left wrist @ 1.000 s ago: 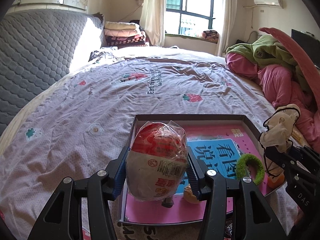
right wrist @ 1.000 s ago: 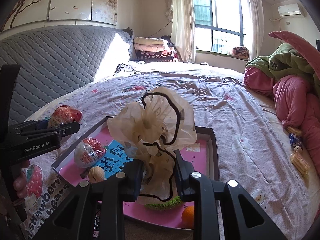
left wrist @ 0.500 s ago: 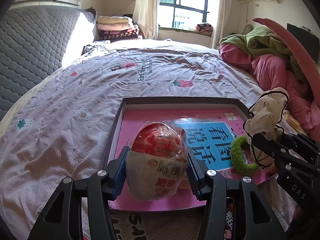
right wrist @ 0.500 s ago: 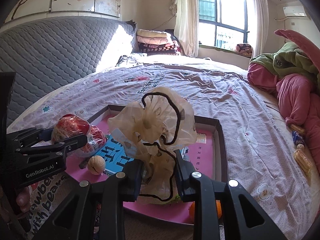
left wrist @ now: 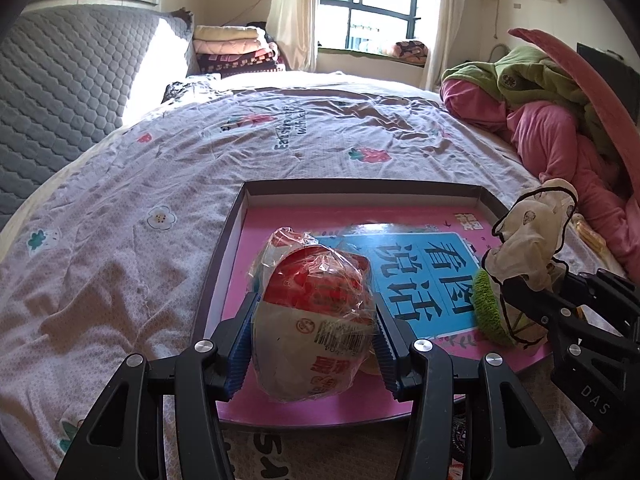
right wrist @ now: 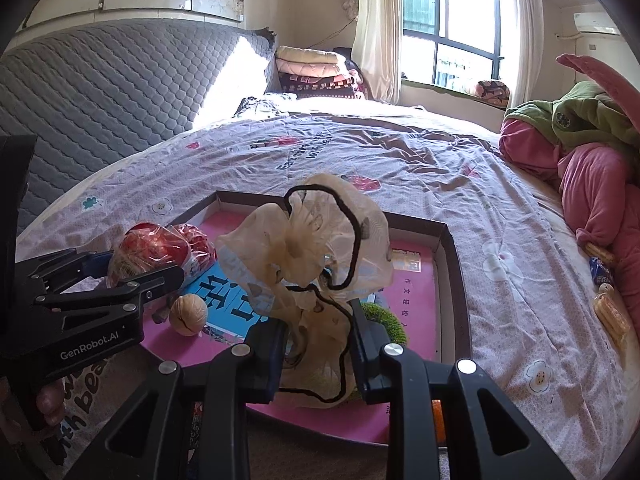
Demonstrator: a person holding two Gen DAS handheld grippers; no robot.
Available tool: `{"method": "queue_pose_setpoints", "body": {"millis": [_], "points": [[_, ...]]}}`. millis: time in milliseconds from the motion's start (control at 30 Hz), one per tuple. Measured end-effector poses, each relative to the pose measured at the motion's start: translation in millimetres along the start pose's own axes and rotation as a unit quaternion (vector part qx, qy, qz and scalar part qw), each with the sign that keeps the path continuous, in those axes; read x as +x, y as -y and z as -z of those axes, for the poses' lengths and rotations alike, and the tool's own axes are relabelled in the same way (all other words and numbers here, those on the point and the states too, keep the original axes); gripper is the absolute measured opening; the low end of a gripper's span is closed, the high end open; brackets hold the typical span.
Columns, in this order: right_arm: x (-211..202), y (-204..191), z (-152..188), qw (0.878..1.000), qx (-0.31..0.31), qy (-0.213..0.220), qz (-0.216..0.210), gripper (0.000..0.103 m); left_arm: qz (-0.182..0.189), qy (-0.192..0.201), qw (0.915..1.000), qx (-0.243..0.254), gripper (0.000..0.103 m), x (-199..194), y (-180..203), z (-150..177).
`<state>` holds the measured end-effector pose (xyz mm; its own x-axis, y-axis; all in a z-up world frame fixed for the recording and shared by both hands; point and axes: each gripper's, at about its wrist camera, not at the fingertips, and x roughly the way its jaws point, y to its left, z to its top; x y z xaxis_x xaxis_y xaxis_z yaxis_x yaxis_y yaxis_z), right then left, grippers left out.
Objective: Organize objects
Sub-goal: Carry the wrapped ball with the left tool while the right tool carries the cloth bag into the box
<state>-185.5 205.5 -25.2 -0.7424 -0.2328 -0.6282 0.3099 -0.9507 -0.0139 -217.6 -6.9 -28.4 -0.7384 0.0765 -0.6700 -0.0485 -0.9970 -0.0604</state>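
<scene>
Bedspread of pale lilac cotton with flower prints [left wrist: 132,184] fills both views. On it, lower centre, lies a shallow dark-rimmed cardboard box lid with a pink printed floor [left wrist: 360,185]. Over its near left part, the left gripper [left wrist: 316,344] clamps a red-and-white egg-shaped snack in crinkly clear wrap [left wrist: 316,320]. At lower centre of the right view, the right gripper [right wrist: 318,350], jaws narrow, pinches a cream gauzy scrunchie with black trim [right wrist: 312,256]. Risks: slick wrap may slip; dropped, the egg could roll against the tan walnut [right wrist: 188,314].
</scene>
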Motion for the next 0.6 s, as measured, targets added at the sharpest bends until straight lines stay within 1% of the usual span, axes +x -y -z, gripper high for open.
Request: {"method": "queue_pose_setpoints", "body": {"millis": [300, 600], "points": [[6.4, -2.9, 4.6, 1.000, -0.001, -0.010, -0.001, 0.029, -0.004, -0.003, 1.0000, -0.008, 0.054, 7.3, -6.4, -0.3], [10.4, -11.5, 9.0, 1.000, -0.009, -0.018, -0.004, 0.029, 0.000, -0.010, 0.9999, -0.011, 0.055, 11.7, -8.1, 5.3]]}}
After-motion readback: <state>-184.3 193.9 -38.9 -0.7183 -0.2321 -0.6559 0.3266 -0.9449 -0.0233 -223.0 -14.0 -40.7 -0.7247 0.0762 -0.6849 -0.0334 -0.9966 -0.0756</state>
